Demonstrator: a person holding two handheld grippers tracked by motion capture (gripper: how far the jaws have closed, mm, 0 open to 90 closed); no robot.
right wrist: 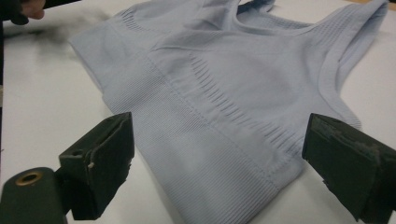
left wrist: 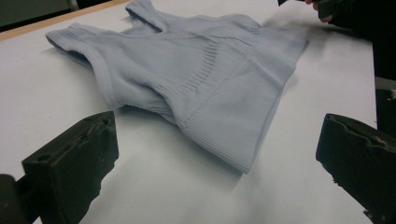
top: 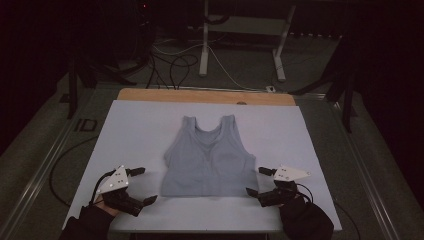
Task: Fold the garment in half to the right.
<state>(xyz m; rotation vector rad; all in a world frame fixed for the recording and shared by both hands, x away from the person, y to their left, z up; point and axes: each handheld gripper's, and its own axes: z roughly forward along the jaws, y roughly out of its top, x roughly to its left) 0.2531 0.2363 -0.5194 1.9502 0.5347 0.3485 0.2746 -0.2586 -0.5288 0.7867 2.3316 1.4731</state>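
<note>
White board (top: 140, 125) covers most of the table, and on it, near the middle, lies the pale blue top (top: 209, 160), spread flat with its straps pointing away from you and its hem toward you. You have it bracketed: the left gripper (top: 142, 186) sits just off the hem's left corner, the right gripper (top: 259, 181) just off the hem's right corner. Both stand wide open and hold nothing.

From the look of it, the step in hand is to take the two hem corners, probably to fold or lift the top, so aim for a matched pair of grips. Bring each gripper in low along the board so that the lower jaw slides under the cloth while the upper one rides over it. In the left gripper view the hem corner (left wrist: 243, 163) lies between the jaws and a little ahead, with its edge slightly raised off the board, which should help you get under it. In the right gripper view the ribbed hem band (right wrist: 224, 163) already reaches in between the jaws; go a touch deeper so that you catch both layers, not the top one alone.

Close on the ribbed band rather than the thinner knit above it, since it is likely to slip less. Shut both grippers together and lift evenly, or the soft cloth may skew.
</note>
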